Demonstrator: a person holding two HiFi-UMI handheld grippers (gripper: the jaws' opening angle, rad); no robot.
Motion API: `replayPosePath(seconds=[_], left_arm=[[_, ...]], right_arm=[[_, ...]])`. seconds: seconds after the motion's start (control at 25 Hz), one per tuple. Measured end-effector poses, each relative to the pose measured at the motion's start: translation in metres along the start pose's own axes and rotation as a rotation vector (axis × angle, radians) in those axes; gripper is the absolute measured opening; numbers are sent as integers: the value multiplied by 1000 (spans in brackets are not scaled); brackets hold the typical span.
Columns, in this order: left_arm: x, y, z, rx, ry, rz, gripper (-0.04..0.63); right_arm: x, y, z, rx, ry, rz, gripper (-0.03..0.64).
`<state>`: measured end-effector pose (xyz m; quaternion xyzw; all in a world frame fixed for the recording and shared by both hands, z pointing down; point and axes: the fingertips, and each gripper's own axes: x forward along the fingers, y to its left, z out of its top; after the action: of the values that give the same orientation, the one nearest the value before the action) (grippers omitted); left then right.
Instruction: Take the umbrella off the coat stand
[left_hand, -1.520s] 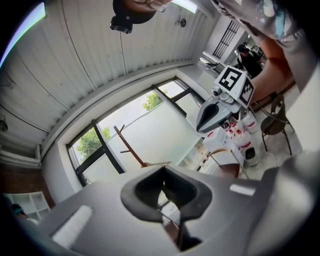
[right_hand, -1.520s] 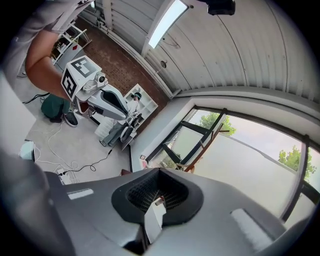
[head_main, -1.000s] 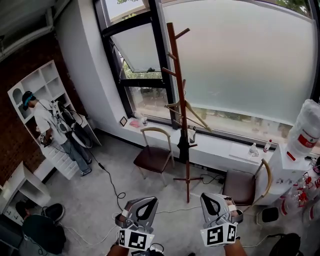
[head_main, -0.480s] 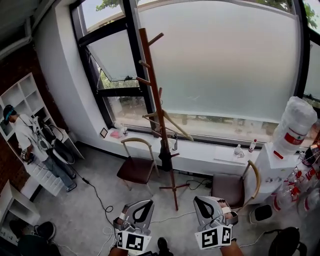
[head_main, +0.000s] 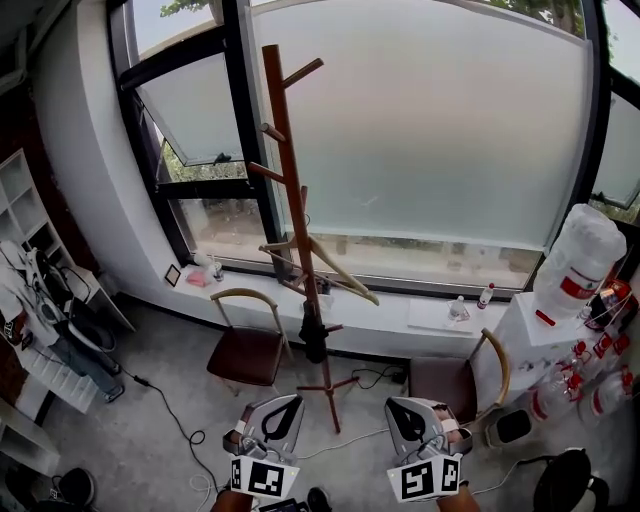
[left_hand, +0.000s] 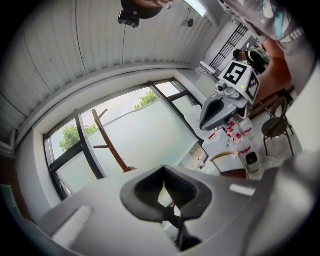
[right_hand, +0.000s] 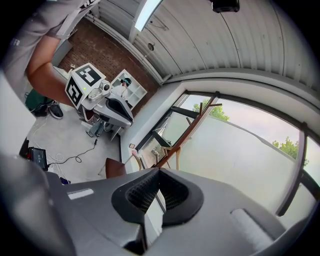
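Observation:
A tall brown wooden coat stand (head_main: 291, 215) rises in front of the frosted window. A dark folded umbrella (head_main: 313, 335) hangs low on its pole, beside a pale wooden hanger (head_main: 335, 268). Both grippers are held low at the bottom of the head view, well short of the stand. My left gripper (head_main: 283, 418) is shut with nothing in it, just left of the stand's foot. My right gripper (head_main: 410, 420) looks shut and empty, to the stand's right. The stand (left_hand: 111, 145) shows above the left gripper (left_hand: 170, 222) in its own view, and the stand (right_hand: 187, 132) shows beyond the right gripper (right_hand: 146, 222).
A brown chair (head_main: 245, 350) stands left of the stand and another chair (head_main: 460, 380) to its right. A water dispenser with a big bottle (head_main: 575, 260) is at the far right. A black cable (head_main: 170, 415) runs over the floor. A person (head_main: 40, 310) stands by white shelves at the left.
The stand has grown larger and slid left in the head view as both grippers moved towards the window. The person at the left has drifted to the picture's edge. Both grippers stay shut.

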<state>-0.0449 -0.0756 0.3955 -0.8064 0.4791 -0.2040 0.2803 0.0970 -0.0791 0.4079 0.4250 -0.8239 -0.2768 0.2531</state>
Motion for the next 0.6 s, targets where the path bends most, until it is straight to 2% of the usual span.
replayPosePath(seconds=[0.28,0.6], left_arm=[[39,43,-39,-19,-36,-45,2],[61,81,-76,-28,-75,-65,2]], right_arm=[[60,-6,8,2,52,-35,3],[118,-5,20,-5,76,-66,3]])
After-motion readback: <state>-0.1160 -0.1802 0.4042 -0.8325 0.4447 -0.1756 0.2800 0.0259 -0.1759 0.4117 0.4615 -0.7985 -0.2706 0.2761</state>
